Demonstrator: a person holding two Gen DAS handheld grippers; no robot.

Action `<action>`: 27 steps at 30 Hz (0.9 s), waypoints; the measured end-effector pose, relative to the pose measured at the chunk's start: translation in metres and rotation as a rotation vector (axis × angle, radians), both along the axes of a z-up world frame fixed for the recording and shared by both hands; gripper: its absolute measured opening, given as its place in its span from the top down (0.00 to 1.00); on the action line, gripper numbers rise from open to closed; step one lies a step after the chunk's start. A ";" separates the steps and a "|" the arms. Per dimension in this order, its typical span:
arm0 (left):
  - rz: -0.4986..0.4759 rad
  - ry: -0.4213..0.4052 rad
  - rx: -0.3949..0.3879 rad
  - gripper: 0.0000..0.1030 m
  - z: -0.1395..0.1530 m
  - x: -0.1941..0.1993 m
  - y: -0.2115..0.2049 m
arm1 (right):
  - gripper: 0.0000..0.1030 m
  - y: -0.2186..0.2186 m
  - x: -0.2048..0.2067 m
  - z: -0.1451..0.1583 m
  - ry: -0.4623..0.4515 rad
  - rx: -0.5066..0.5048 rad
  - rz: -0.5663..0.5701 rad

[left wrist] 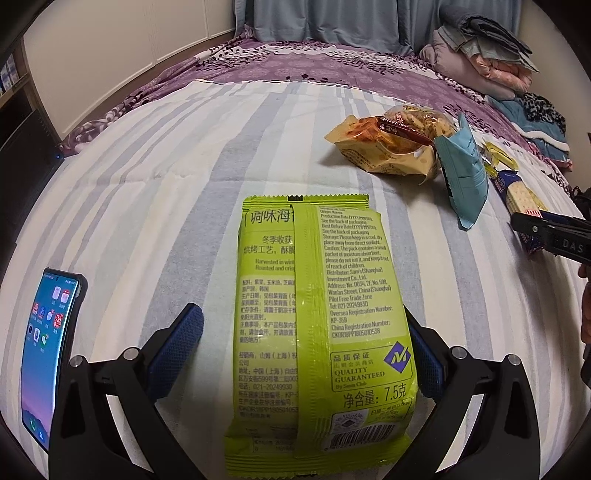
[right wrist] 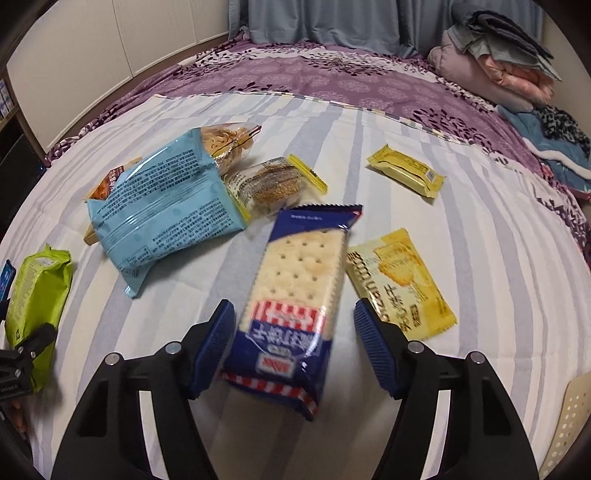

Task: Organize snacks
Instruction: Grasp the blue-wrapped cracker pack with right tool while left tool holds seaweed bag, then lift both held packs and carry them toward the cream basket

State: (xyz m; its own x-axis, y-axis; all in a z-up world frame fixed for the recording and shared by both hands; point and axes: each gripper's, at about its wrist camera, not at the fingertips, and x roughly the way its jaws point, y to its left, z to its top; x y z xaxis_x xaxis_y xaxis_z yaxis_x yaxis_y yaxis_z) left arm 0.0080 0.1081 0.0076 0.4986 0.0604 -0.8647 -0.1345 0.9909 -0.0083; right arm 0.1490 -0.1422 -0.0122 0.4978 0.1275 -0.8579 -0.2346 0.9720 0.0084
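A big bed (right wrist: 498, 258) filled the room; a striped sheet (left wrist: 147, 192) in white and blue-grey lay on top; under it was a purple cover (right wrist: 314, 74) with leaf shapes; a grey-blue curtain (left wrist: 325, 22) hung behind; folded blankets (right wrist: 506, 62) sat piled in the far corner; pale cupboard doors (left wrist: 110, 40) stood at the left.

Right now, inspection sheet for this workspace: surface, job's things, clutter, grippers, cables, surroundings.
Surface: striped sheet spread over a purple floral bedspread.
Job's things: green seaweed pack between the left gripper fingers; blue cracker pack between the right gripper fingers; light blue bag, clear-wrapped cakes, two yellow packets, noodle snack bags loose.
Clutter: phone, screen lit.
Grippers: both open, neither clamped.
Cables: nothing seen.
Surroundings: folded bedding, curtain.
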 end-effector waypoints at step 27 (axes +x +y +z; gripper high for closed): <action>0.010 -0.067 -0.009 0.28 0.015 -0.012 -0.005 | 0.57 -0.023 -0.029 0.020 -0.090 0.091 -0.093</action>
